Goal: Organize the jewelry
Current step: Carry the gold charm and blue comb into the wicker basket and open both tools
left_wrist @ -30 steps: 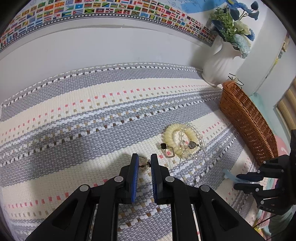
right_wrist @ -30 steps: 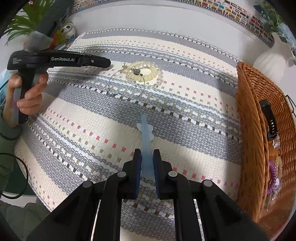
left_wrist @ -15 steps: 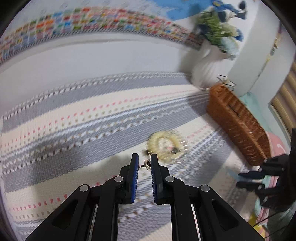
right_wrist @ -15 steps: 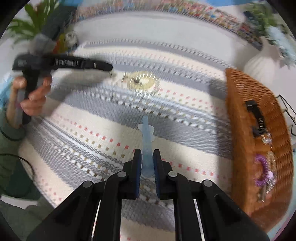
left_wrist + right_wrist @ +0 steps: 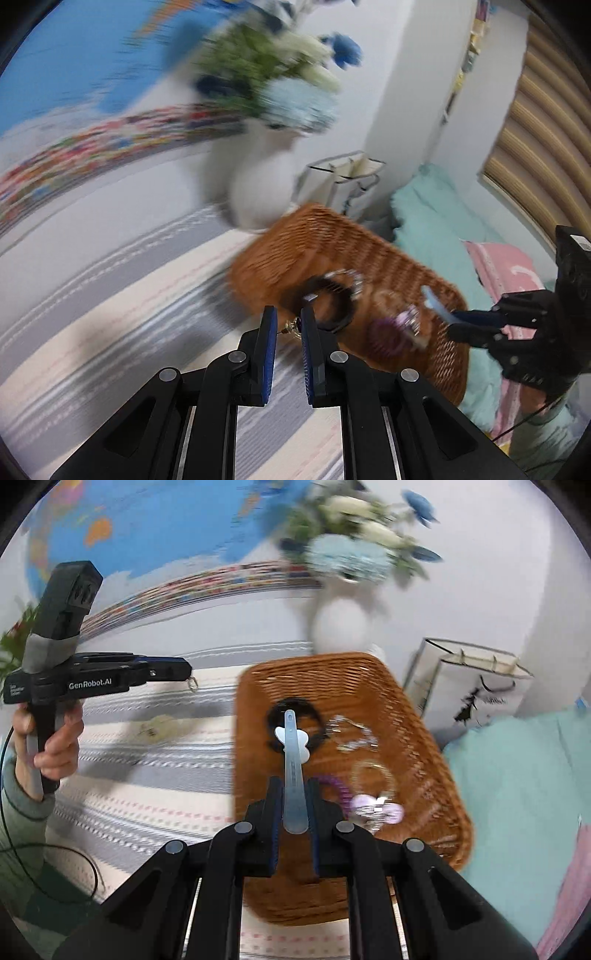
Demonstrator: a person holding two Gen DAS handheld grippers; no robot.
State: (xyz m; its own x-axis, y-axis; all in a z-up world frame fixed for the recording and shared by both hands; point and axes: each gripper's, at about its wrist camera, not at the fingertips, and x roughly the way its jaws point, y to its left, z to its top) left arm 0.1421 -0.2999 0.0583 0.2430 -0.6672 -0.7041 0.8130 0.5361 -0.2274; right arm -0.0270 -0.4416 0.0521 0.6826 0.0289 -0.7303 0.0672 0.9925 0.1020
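My left gripper (image 5: 289, 317) is shut on a small gold earring (image 5: 293, 325) and holds it in the air just left of the wicker basket (image 5: 295, 243). It shows from the side in the right wrist view (image 5: 186, 672), with the earring (image 5: 192, 684) hanging from its tip. My right gripper (image 5: 293, 786) is shut on a pale blue hair clip (image 5: 293, 753) and holds it over the basket (image 5: 424, 738). The basket holds a black band (image 5: 317, 723), a purple coil tie (image 5: 336, 788) and silvery pieces. A cream bead bracelet (image 5: 159, 725) lies on the striped mat.
A white vase (image 5: 341, 622) of blue and white flowers stands behind the basket. A white paper bag (image 5: 476, 686) stands to its right. A teal cloth (image 5: 517, 775) and pink fabric lie right of the basket. The striped mat (image 5: 147, 805) spreads to the left.
Both grippers have lifted off the mat and swung right toward the basket, each with its piece. The bracelet pile has stayed on the mat.
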